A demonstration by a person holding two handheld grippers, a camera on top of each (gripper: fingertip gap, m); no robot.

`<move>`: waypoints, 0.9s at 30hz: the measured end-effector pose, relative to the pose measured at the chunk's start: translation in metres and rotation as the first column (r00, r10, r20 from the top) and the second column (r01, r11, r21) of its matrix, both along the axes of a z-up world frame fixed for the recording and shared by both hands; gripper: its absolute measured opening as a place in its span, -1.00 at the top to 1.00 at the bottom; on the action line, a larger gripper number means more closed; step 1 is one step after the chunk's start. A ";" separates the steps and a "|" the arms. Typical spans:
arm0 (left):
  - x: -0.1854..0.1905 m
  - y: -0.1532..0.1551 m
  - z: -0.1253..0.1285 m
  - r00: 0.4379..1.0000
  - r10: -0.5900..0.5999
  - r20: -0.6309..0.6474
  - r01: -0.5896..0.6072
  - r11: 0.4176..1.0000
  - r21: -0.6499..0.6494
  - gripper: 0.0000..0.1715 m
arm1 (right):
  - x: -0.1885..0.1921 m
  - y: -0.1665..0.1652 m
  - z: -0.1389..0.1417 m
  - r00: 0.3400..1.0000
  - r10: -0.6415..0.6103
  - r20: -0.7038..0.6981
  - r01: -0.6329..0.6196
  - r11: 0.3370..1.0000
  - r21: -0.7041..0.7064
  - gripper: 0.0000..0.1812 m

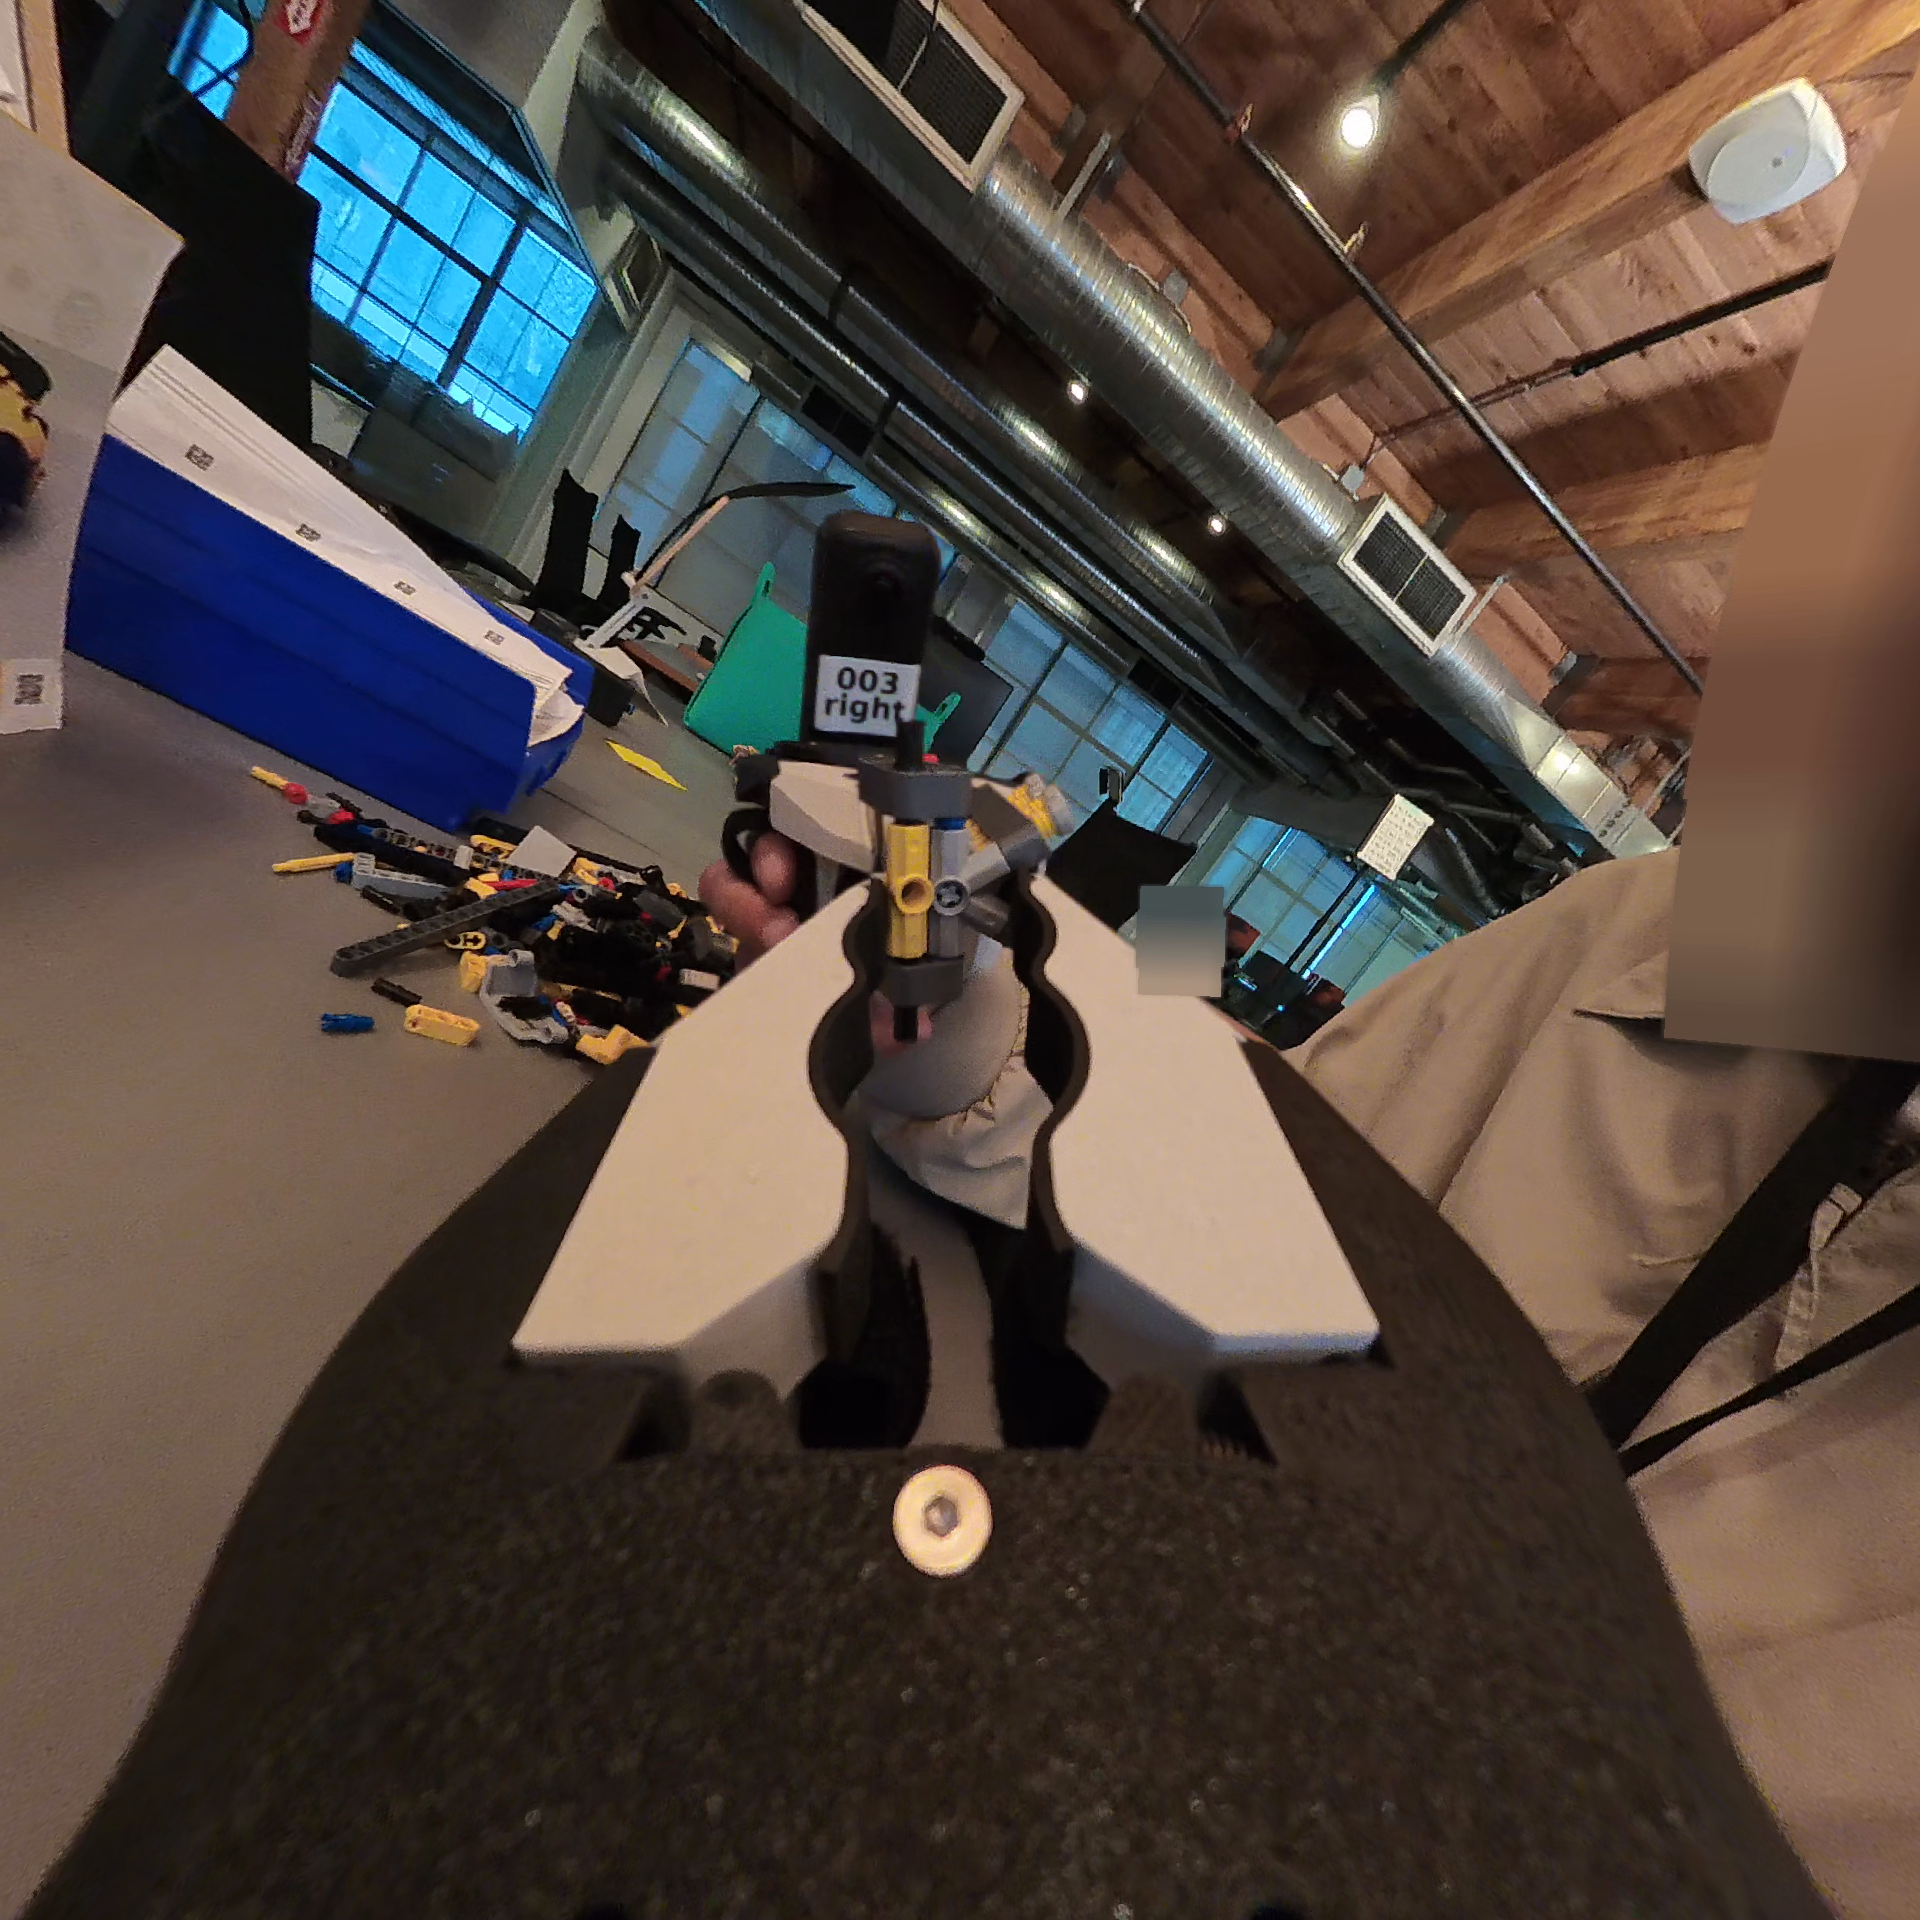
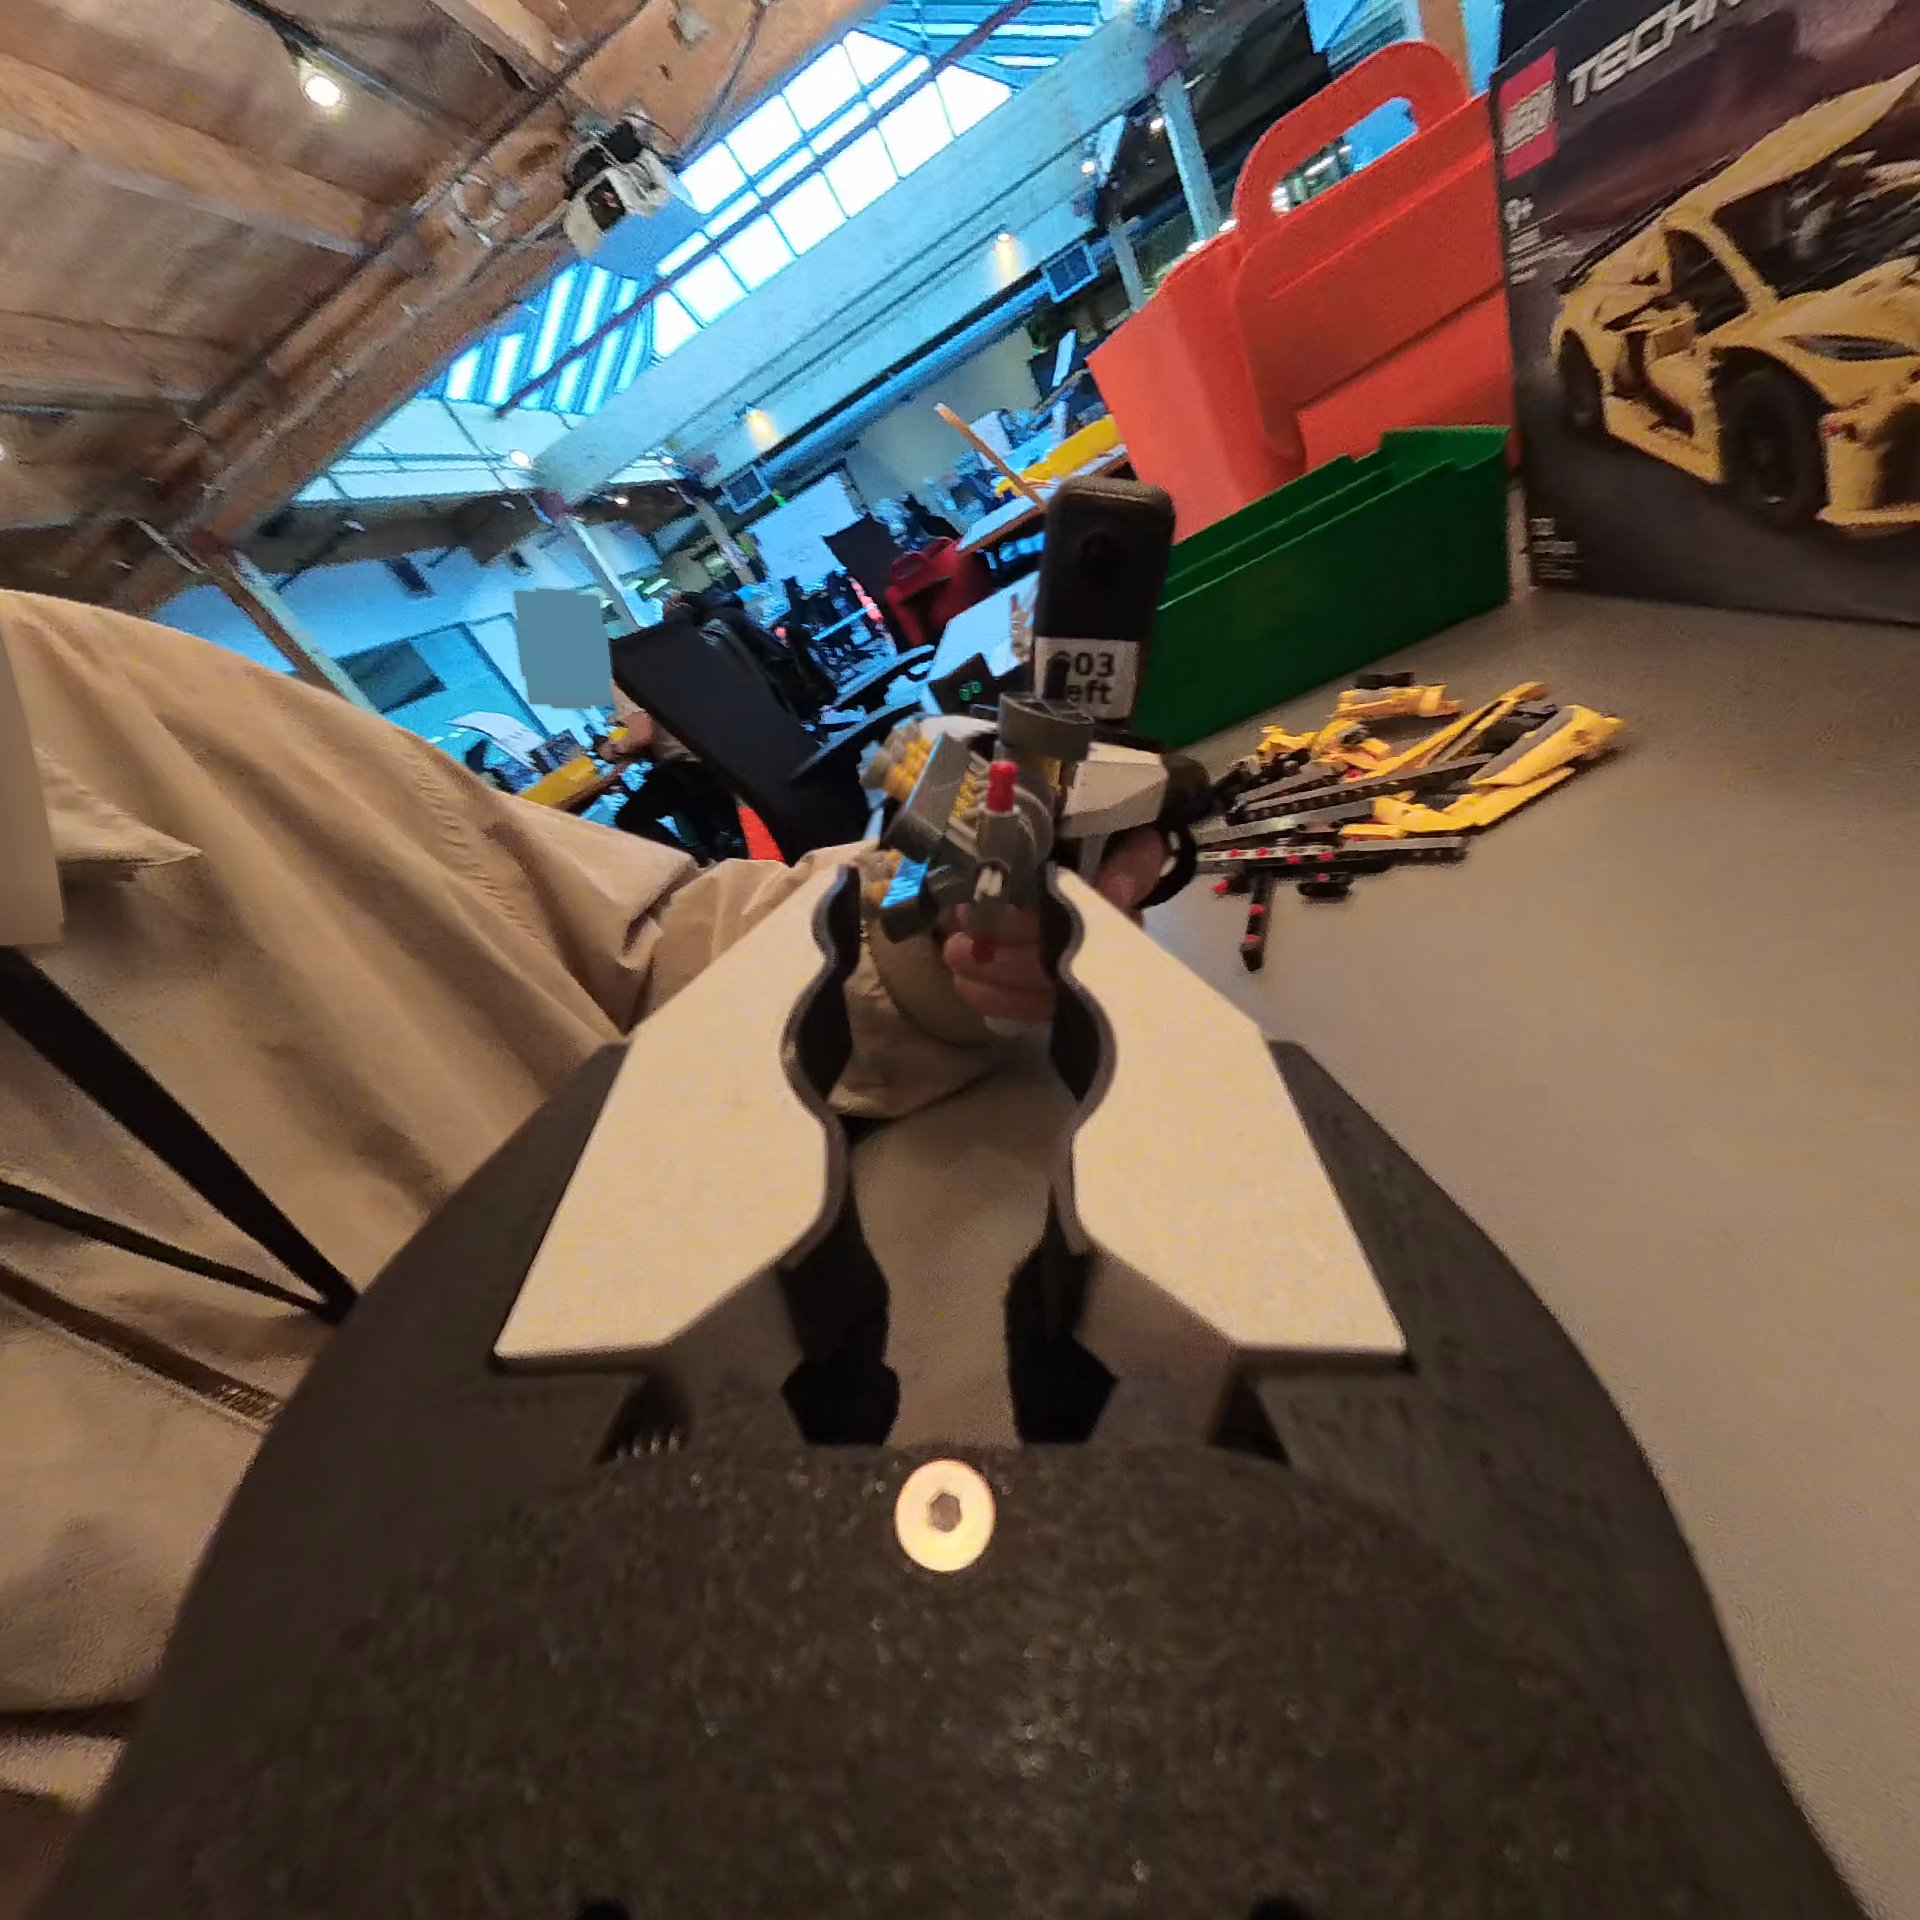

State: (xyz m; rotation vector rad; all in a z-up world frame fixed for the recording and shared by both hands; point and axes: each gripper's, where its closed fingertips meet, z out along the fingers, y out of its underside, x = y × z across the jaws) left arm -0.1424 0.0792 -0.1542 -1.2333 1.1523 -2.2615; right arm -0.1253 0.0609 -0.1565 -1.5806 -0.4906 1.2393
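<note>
A small brick assembly [image 1: 909, 894] of yellow and grey beams, black axles and a red pin is held in the air between my two grippers, which face each other. My left gripper [image 1: 940, 906] is shut on its near end. My right gripper [image 2: 951, 896] is closed around the other end of the assembly [image 2: 997, 831], with a red-tipped axle sticking down between its fingers. The right gripper [image 1: 821, 816] shows beyond the assembly in the left wrist view. The left gripper [image 2: 1117, 790] shows beyond it in the right wrist view. A hand holds each gripper.
A pile of loose bricks [image 1: 561, 935] lies on the grey table [image 1: 208, 1195] by a blue box [image 1: 291, 644] and a green bin [image 1: 748, 665]. A part-built yellow and black frame [image 2: 1403, 774], a green tray [image 2: 1330, 592], an orange bin [image 2: 1330, 312] and a car-picture box [image 2: 1714, 312] stand nearby. The person's beige shirt [image 2: 312, 883] is close. My left and right fingertips are right by each other.
</note>
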 end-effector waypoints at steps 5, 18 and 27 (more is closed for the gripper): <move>0.001 -0.003 -0.001 1.000 0.017 -0.004 -0.016 0.999 0.047 0.73 | 0.002 0.000 0.000 1.000 -0.001 -0.008 0.002 1.000 0.020 0.79; -0.003 -0.007 -0.009 0.997 0.063 -0.040 -0.052 0.968 0.244 0.91 | 0.015 -0.005 -0.011 0.999 0.014 0.044 -0.013 1.000 -0.017 0.86; 0.016 0.023 -0.032 0.920 0.370 -0.126 -0.285 0.856 0.432 0.97 | 0.022 0.004 -0.018 0.994 -0.068 0.090 0.071 0.997 -0.032 0.98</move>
